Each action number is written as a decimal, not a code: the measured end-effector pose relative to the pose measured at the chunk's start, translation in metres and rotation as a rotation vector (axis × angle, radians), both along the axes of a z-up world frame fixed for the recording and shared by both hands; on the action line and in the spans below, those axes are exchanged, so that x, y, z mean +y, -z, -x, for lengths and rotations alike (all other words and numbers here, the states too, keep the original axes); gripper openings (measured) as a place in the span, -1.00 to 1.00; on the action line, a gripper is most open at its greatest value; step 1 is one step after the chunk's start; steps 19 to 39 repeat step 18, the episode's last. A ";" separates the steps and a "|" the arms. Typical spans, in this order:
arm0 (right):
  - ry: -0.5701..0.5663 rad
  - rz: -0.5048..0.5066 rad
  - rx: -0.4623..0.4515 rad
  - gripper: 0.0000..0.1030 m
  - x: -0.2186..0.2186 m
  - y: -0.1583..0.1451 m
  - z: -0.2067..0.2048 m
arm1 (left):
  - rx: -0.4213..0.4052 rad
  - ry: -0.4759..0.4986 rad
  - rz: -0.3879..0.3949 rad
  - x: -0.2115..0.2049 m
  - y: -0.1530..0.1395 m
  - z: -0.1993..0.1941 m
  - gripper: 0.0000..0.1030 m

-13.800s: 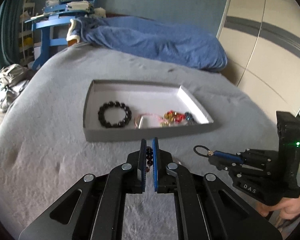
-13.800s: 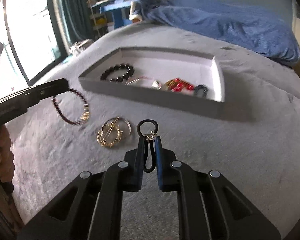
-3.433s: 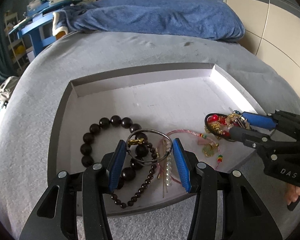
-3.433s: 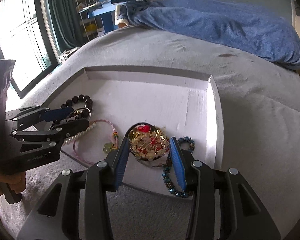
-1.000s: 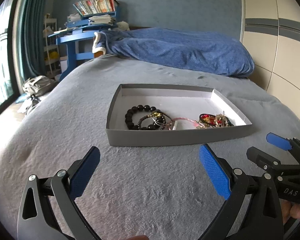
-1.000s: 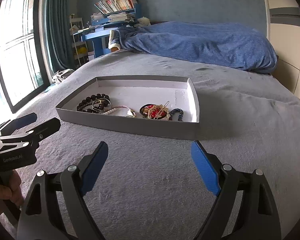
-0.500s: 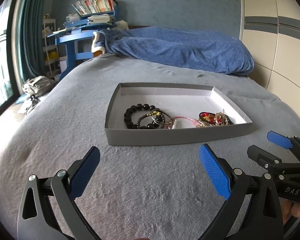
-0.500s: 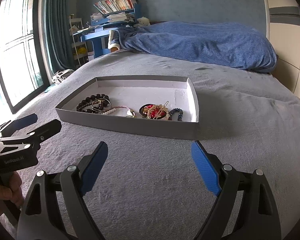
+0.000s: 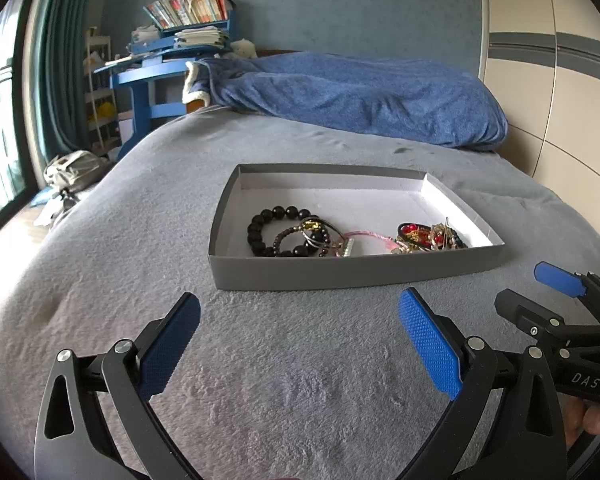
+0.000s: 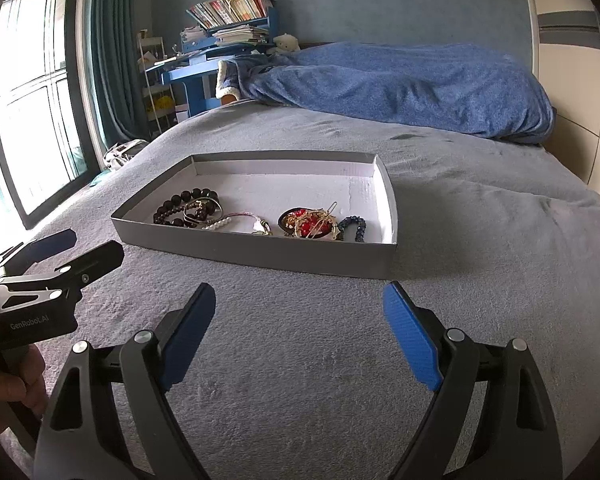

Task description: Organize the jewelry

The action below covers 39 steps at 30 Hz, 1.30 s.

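A shallow grey cardboard tray with a white inside lies on the grey plush bedspread, its long axis running across both views and one long wall facing the grippers. All the jewelry sits inside it, bunched along that near wall. Toward the tray's left end lies a bracelet of large black beads, overlapped by a thinner dark-beaded bracelet and a silver bangle with a gold charm. A pink cord bracelet stretches along the near wall to the middle. Toward the right end is a tangled heap of red and gold pieces, which appears to rest on a black hair tie, and a blue-beaded bracelet lies just beside it, near the right wall.

The left gripper and the right gripper hover over bare bedspread short of the tray, side by side, both angled down at it. Each has its blue-padded jaws spread wide with nothing between them. A rumpled blue blanket lies at the bed's far end.
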State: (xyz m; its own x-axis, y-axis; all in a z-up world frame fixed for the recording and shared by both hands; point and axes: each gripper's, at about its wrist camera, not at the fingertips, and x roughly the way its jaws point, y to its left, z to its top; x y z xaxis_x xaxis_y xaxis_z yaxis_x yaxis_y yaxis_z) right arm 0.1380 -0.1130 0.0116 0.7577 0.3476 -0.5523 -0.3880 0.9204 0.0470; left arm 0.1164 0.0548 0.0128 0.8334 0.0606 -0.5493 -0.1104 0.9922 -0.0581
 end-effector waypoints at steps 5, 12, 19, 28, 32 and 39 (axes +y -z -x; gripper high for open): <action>-0.001 0.000 0.000 0.66 0.000 0.000 -0.001 | -0.001 0.001 0.001 0.000 0.000 0.000 0.91; 0.000 0.000 0.000 0.66 0.000 0.000 0.000 | 0.002 0.000 -0.001 0.000 0.000 0.000 0.91; 0.000 -0.001 0.000 0.66 -0.001 0.000 -0.001 | 0.005 0.000 -0.001 0.000 0.002 -0.001 0.91; 0.000 -0.001 0.000 0.66 -0.001 0.000 -0.001 | 0.005 0.000 -0.001 0.000 0.002 -0.001 0.91; 0.000 -0.001 0.000 0.66 -0.001 0.000 -0.001 | 0.005 0.000 -0.001 0.000 0.002 -0.001 0.91; 0.000 -0.001 0.000 0.66 -0.001 0.000 -0.001 | 0.005 0.000 -0.001 0.000 0.002 -0.001 0.91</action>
